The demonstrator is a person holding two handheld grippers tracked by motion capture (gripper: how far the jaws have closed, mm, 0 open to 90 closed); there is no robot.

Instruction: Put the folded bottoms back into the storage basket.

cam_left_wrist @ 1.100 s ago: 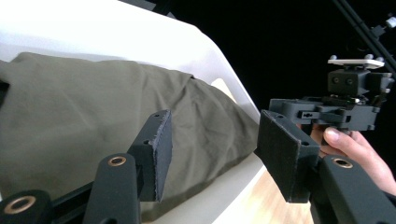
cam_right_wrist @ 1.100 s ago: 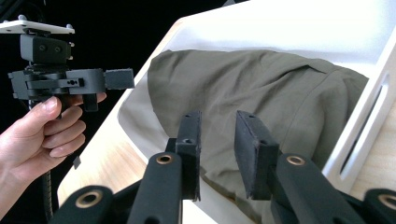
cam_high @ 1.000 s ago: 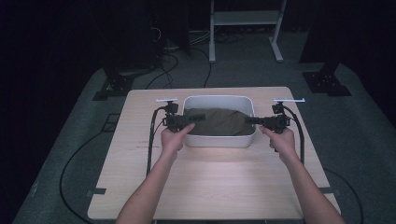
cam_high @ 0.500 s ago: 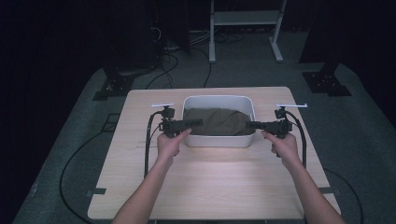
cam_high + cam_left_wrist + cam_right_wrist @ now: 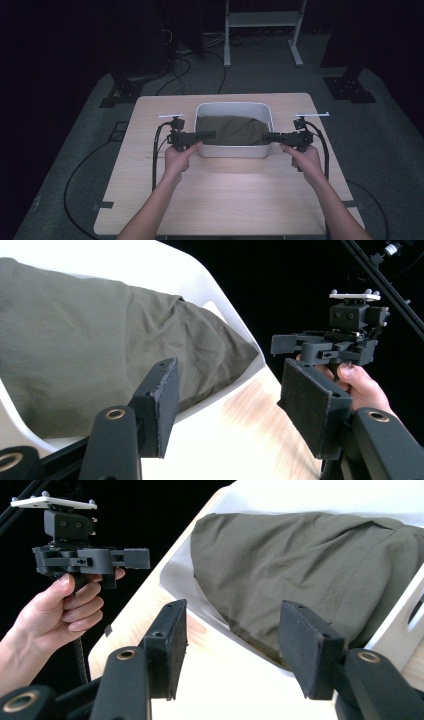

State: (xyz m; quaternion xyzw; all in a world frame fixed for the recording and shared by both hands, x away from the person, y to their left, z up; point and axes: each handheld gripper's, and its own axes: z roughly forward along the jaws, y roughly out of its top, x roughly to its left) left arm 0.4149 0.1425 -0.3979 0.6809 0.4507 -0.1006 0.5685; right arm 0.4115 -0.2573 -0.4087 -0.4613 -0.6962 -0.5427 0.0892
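The olive cloth (image 5: pixel 235 130) lay bunched inside the white tub (image 5: pixel 233 149) at the desk's (image 5: pixel 225 200) far middle. The left tool (image 5: pixel 206 135) and right tool (image 5: pixel 271 136) flanked it, jaws apart, empty. Closing too shallowly might pinch the tub's wall instead of fabric.

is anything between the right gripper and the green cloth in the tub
Only the tub's own white wall. The right gripper sits open at the tub's right end, the cloth lying inside past the rim. In the right gripper view the cloth shows bare beyond the fingers, nothing lying on it.
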